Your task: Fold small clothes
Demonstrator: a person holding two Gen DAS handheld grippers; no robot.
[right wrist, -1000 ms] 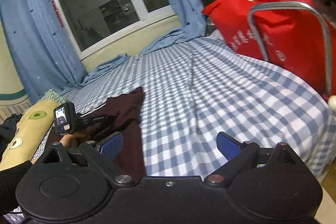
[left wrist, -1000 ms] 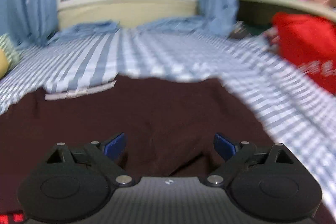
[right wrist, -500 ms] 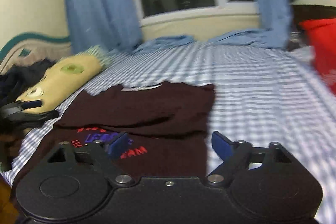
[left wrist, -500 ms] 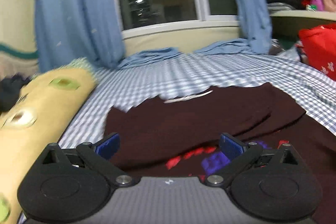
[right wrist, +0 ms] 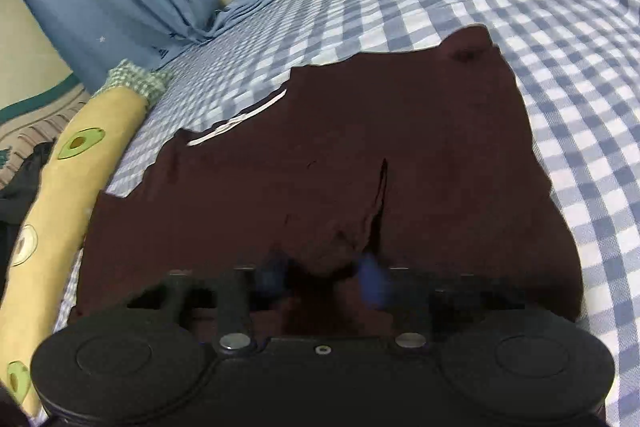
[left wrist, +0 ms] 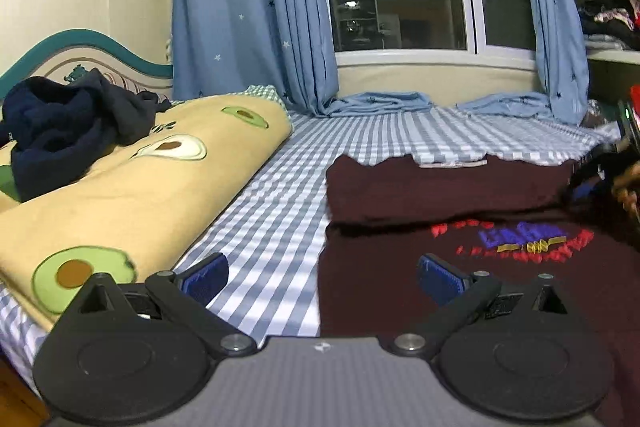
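Note:
A dark maroon T-shirt point(left wrist: 440, 191) lies on the checked bed, its far part folded toward me over the printed chest. It fills the right wrist view point(right wrist: 340, 155). My left gripper point(left wrist: 322, 275) is open and empty, low over the shirt's near left edge. My right gripper point(right wrist: 320, 275) is blurred, its blue pads closed partway around a raised bunch of the shirt's near fold. It also shows at the right edge of the left wrist view point(left wrist: 592, 183).
A yellow avocado-print bolster point(left wrist: 132, 187) lies along the left, with a dark navy garment point(left wrist: 64, 127) on it. Blue curtains point(left wrist: 248, 7) and a window stand behind the checked bed point(right wrist: 540, 27).
My left gripper swung left to the shirt's left edge. My right gripper dropped down onto the shirt and its pads moved closer around a bunch of cloth.

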